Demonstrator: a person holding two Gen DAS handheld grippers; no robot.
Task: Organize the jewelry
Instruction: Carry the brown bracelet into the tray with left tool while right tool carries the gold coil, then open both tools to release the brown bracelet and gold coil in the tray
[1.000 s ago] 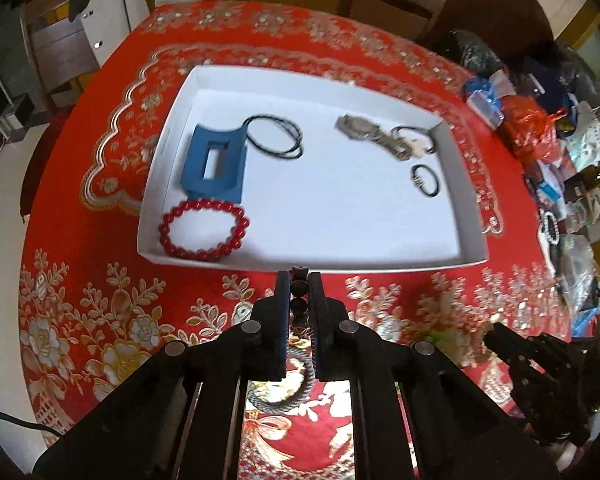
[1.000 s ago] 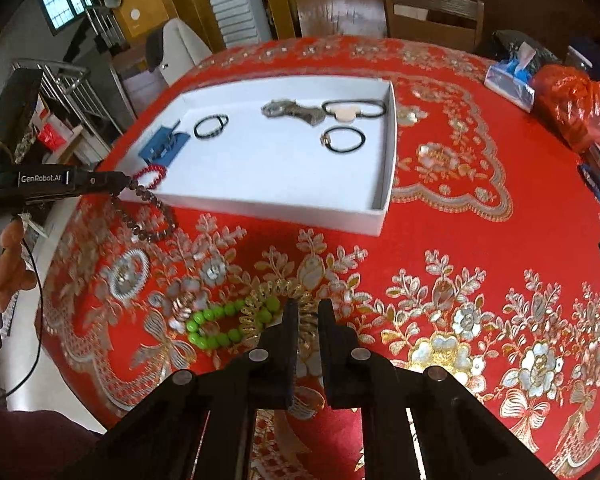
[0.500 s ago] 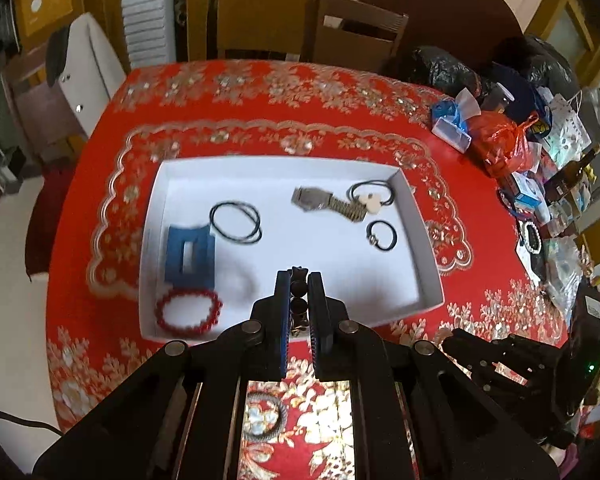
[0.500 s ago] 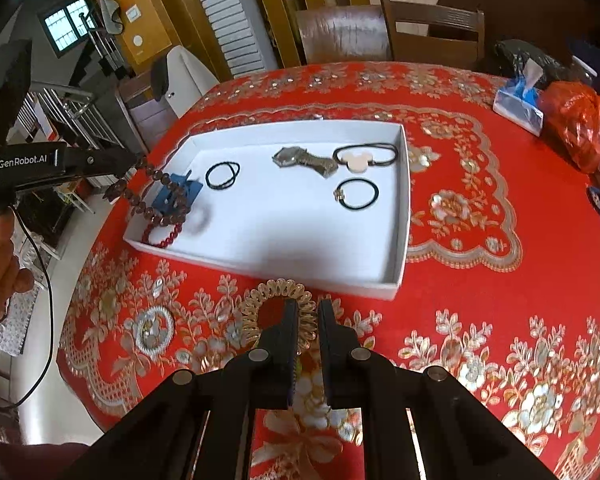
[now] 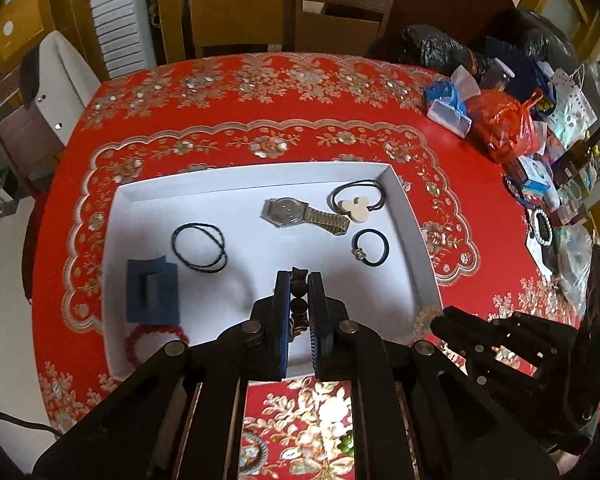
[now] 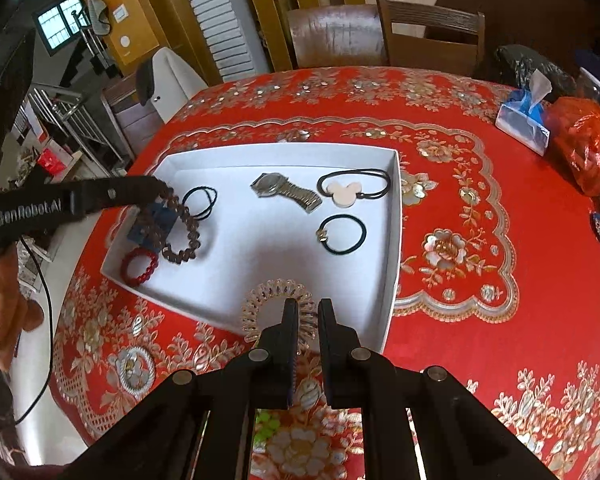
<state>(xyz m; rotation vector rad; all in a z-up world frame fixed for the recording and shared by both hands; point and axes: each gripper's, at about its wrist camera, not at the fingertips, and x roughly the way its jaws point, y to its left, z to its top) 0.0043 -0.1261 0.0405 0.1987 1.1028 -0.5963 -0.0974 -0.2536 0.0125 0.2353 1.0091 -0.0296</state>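
A white tray (image 5: 416,248) (image 6: 394,216) sits on the red tablecloth. It holds a blue clip (image 5: 152,290), a black cord loop (image 5: 199,247), a watch (image 5: 288,212), two black hair ties (image 5: 370,247) and a red bead bracelet (image 6: 140,266). My left gripper (image 5: 299,280) (image 6: 156,190) is shut on a brown bead bracelet (image 6: 180,236), which hangs over the tray's left part. My right gripper (image 6: 308,308) is shut on a clear spiral bracelet (image 6: 278,294), held above the tray's near edge.
A green bead bracelet (image 6: 266,426) lies on the cloth below my right gripper. Bags, a tissue pack (image 6: 522,126) and clutter fill the table's right side. Wooden chairs (image 6: 428,36) stand at the far edge.
Both grippers have risen from the cloth and moved forward. The left one has carried the brown bracelet over the tray. The right one has lifted the spiral bracelet to the tray's near edge.
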